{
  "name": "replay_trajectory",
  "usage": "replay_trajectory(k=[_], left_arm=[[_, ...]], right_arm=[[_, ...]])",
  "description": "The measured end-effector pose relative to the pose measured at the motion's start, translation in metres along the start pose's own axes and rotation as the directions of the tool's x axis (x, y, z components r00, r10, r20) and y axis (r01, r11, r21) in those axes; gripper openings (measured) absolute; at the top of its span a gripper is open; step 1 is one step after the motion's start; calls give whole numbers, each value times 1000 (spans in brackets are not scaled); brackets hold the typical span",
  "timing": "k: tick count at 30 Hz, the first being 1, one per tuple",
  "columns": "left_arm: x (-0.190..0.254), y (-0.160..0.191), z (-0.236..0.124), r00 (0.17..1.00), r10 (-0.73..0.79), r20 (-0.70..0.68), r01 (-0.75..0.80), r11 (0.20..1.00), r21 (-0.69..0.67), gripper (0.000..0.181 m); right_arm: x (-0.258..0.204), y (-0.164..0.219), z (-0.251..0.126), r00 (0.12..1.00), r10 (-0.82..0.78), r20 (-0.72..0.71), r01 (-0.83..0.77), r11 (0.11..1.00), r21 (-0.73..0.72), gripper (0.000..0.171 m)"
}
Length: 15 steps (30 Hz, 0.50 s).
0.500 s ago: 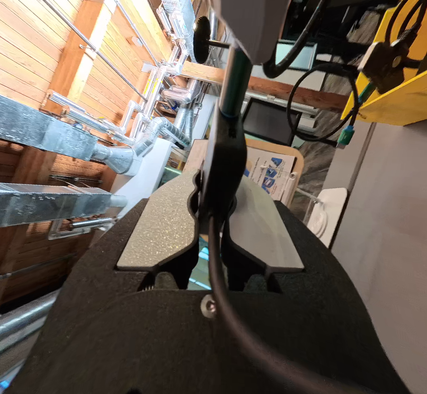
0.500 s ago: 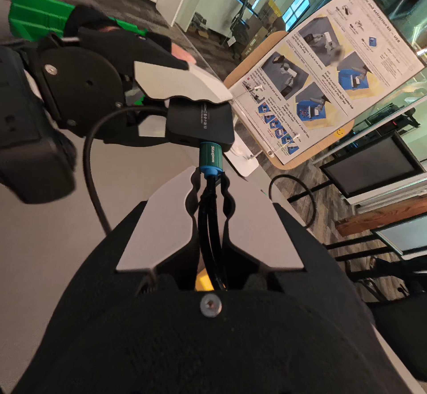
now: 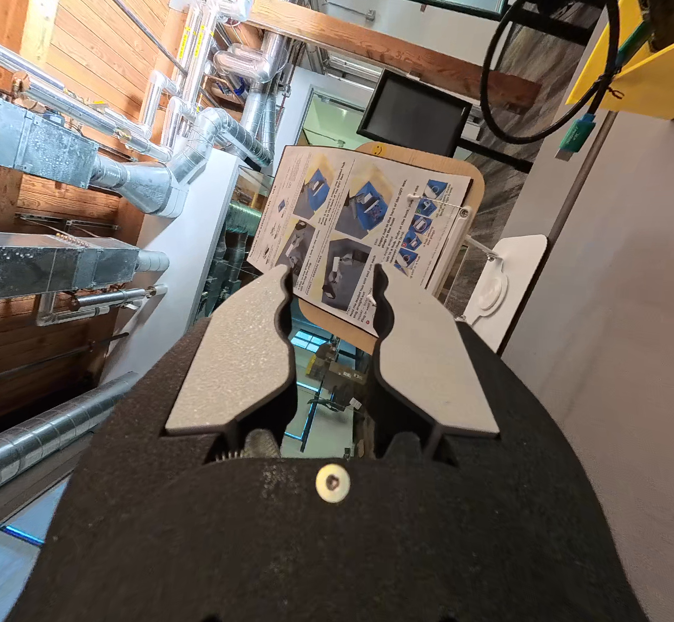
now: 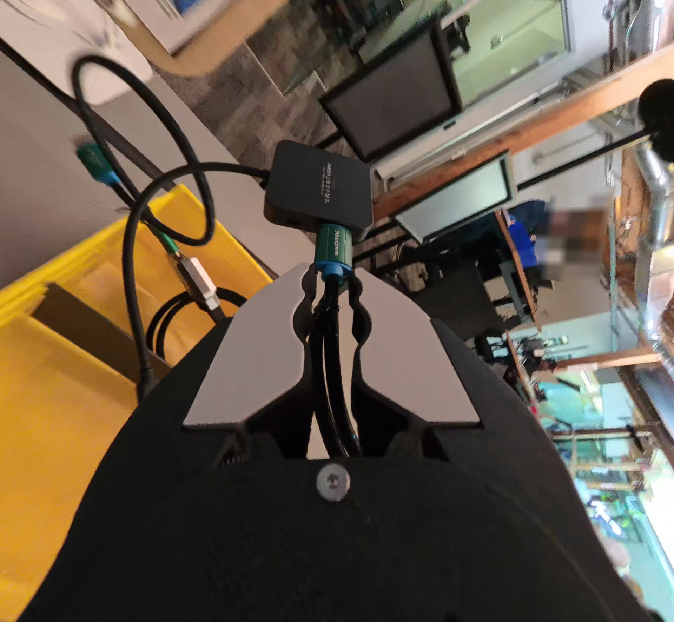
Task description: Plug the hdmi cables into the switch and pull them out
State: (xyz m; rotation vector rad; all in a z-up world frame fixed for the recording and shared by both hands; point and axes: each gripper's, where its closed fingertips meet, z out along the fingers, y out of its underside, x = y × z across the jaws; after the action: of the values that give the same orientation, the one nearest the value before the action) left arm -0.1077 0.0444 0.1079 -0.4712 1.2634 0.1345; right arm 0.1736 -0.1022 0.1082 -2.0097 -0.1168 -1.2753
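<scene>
**Right tool holds the cable, switch hanging from its plug**

Your right tool (image 4: 332,272) is clamped on a black HDMI cable (image 4: 330,349) just behind its green plug (image 4: 333,245). That plug is seated in the black switch (image 4: 319,187), which hangs in the air beyond the fingertips with nothing else gripping it. The switch's own black lead (image 4: 135,276) arcs away to the left. Below it sits a yellow bin (image 4: 65,367) holding a silver connector (image 4: 198,285). A second green plug (image 4: 96,163) lies near the grey counter (image 4: 36,167).

Your left tool (image 3: 332,270) is spread wide with nothing between its fingers, pointing at an instruction sheet (image 3: 357,229) on a stand. The loose green plug (image 3: 576,136) dangles at upper right, beside the yellow bin (image 3: 627,68).
</scene>
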Motion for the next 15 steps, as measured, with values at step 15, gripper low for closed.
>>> replay_trajectory(k=[15], left_arm=[[33,15,15,992,87,-91,-93,993,-66,38]], right_arm=[[-61,89,87,586,697,413,-682,700,-212,15]])
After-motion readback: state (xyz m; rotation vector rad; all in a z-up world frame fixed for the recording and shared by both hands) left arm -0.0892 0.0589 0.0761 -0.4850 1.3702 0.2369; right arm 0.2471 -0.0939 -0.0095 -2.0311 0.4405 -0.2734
